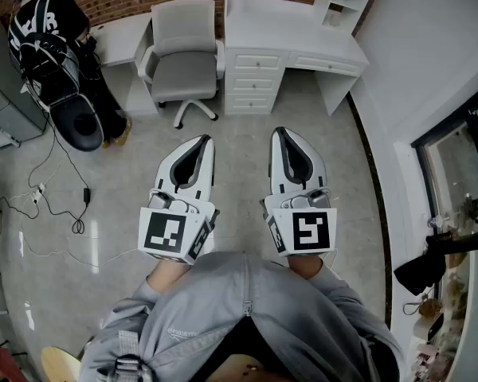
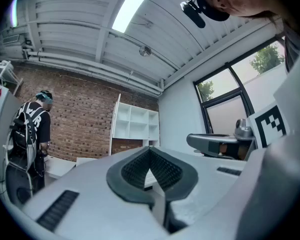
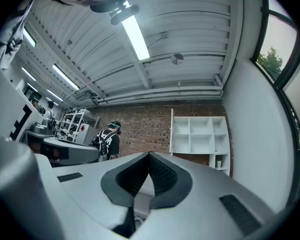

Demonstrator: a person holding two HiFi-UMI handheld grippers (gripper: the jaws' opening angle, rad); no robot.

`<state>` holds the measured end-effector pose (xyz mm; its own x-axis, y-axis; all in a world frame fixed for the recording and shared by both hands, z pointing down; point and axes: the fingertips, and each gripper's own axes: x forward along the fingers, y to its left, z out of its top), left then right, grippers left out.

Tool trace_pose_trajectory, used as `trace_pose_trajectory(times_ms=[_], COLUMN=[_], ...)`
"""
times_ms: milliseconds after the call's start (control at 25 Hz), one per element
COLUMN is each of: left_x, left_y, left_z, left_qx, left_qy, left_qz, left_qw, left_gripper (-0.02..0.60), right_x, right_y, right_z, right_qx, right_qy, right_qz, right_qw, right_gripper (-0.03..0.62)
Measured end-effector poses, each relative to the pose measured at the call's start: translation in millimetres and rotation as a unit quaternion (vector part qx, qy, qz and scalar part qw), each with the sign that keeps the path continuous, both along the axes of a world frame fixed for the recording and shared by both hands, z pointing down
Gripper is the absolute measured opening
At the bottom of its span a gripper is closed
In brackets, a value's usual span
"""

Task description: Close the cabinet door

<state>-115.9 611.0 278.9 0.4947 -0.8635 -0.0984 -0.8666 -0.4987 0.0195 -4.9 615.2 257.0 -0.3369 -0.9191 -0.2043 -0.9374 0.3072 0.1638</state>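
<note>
Two tools closed, empty: left gripper [image 1: 201, 141], right gripper [image 1: 283, 132], well apart from the desk [image 1: 287, 30].
No open cabinet door shows; they may head for the wrong unit.

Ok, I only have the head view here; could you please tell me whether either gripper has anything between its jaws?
Observer: Not the left one. In the left gripper view, the left gripper has its jaws together with nothing between them.
Operator: Thank you. And the right one?
Observer: The right gripper view shows the same. The right gripper is shut and empty.
Operator: What are they pointing toward?
Observer: A white shelf unit stands ahead against the brick wall. Seen from the front, it is a grid of open compartments, and none of those in view has a door.
</note>
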Motion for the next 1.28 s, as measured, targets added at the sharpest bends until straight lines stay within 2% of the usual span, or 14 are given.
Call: trace_pose_trajectory(times_ms=[440, 560, 800, 1040, 1280], left_x=[-12.4, -17.4, -18.8, -28.7, -19.7], left_y=[-8.6, -10.9, -18.0, -22.3, -50.4], left_z=[3.2, 7.8, 7.4, 19.2, 13.6], left_qx=[0.007, -0.002, 0.011, -0.011, 0.008], left_qy=[0.002, -0.004, -0.003, -0.006, -0.002], left_qz=[0.003, 0.008, 0.024, 0.020, 0.026], left_qw=[1.0000, 1.0000, 0.9996, 0.9997, 0.9996], left_gripper=[0.006, 0.006, 0.006, 0.006, 0.006], right_x=[-14.8, -19.8, -21.1, -28.2, -20.1], right_y=[-5.8, -7.9, -14.1, -13.8, -41.2], right_z=[4.5, 5.6, 10.5, 18.2, 20.9], right_qx=[0.003, 0.000, -0.002, -0.007, -0.006], right_qy=[0.008, 0.001, -0.016, -0.010, -0.015], right_qz=[0.001, -0.001, 0.012, 0.022, 0.026], right_qw=[1.000, 1.000, 1.000, 1.000, 1.000], right_gripper=[0.026, 0.026, 0.028, 0.028, 0.028])
